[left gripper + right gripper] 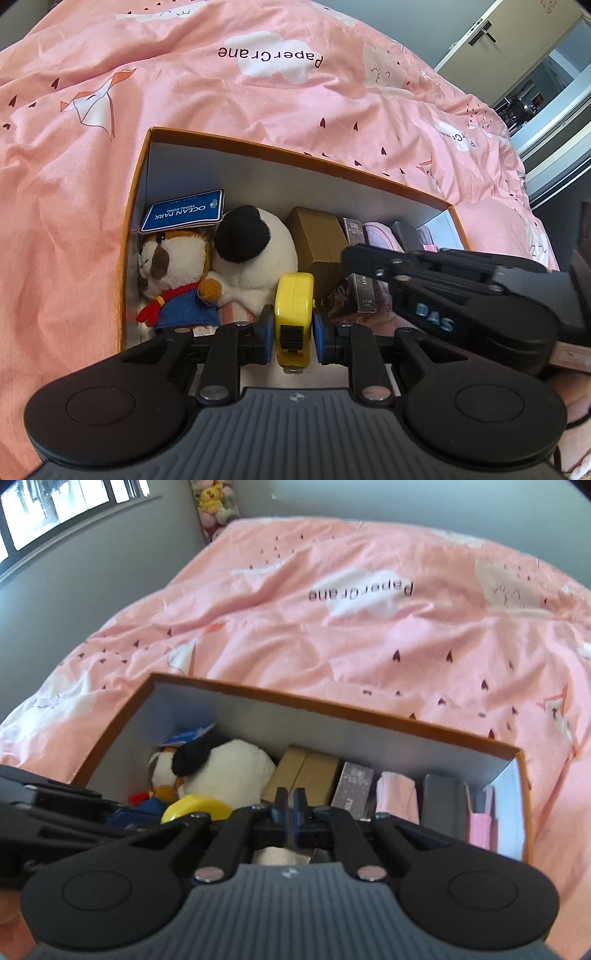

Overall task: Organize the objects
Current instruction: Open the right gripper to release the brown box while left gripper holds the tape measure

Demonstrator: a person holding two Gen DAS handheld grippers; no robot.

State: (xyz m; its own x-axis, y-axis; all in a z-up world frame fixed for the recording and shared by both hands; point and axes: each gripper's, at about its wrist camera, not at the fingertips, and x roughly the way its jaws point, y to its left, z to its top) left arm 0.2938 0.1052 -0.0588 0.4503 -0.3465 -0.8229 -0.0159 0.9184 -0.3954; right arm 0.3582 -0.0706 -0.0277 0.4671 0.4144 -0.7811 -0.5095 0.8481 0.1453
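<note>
My left gripper [293,334] is clamped on the yellow tape measure [294,301], held upright over the near-left part of the orange box [295,153], just beside the panda plush [258,251]. My right gripper [291,810] looks pressed together on nothing, though blur hampers this. Free floor lies directly below; left is nearer.

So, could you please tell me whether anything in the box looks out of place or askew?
Nothing looks damaged or spilled. The only item not settled is the yellow tape measure, held by the left gripper over the orange box, beside the plush toys.
</note>
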